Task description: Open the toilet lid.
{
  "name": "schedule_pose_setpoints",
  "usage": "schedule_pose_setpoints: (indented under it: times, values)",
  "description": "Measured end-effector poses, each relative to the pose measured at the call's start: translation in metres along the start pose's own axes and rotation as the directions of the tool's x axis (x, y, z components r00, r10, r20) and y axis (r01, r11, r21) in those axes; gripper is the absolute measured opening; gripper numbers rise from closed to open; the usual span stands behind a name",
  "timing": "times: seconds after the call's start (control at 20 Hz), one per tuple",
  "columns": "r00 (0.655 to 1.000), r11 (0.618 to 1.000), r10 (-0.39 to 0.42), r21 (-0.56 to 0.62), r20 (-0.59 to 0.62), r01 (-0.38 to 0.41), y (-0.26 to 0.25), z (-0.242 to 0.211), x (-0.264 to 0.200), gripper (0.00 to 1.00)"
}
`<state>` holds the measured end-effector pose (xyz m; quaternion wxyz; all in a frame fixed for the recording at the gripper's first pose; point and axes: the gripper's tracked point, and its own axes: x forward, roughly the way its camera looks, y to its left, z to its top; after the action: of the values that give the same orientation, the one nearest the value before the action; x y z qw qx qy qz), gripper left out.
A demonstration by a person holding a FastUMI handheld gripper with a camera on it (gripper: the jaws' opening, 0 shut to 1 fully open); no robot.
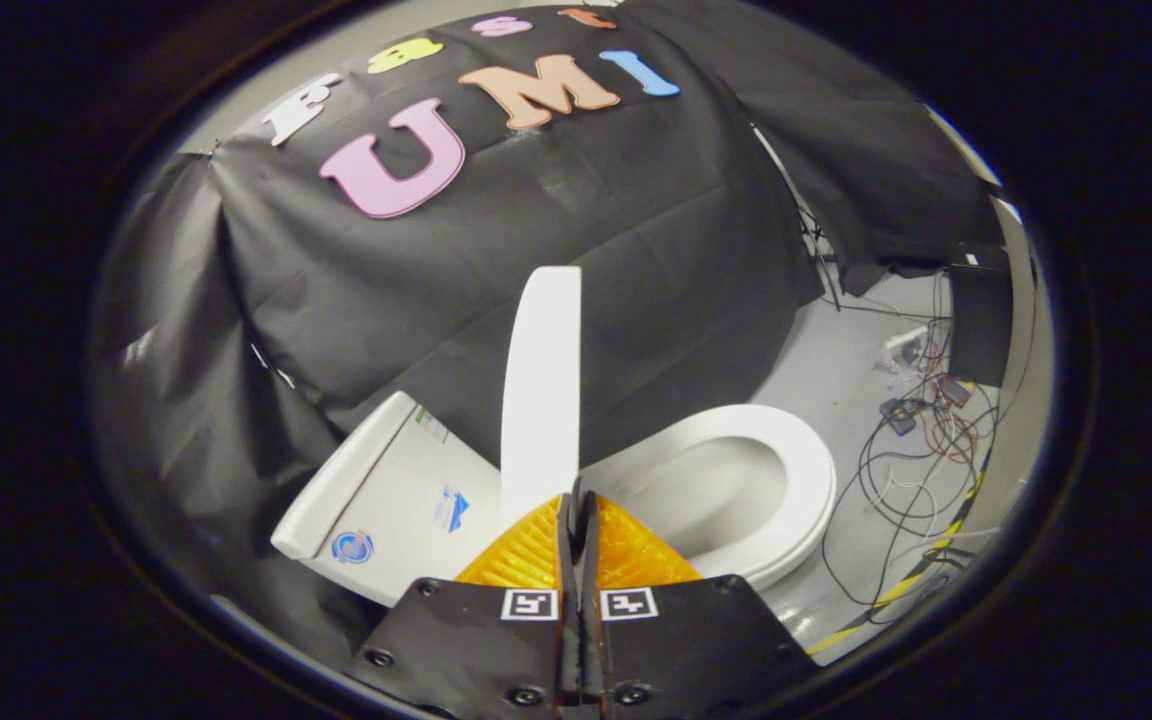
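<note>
We see the toilet lid (541, 380) raised edge-on, standing between the tank (386, 490) and the seat (786, 480); gripper (576, 500) jaws pressed together, apparently pinching the lid's rim; we judge it stiff, smooth plastic, fairly light, slippery, best held at that free edge
</note>
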<state>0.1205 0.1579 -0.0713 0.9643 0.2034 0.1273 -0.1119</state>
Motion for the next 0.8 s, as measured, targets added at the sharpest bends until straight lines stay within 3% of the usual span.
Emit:
schedule_pose_setpoints:
  times: [0.8]
  values:
    - [0.998, 0.982, -0.001, -0.19, 0.059, 0.012, 0.047, 0.001, -0.002, 0.01]
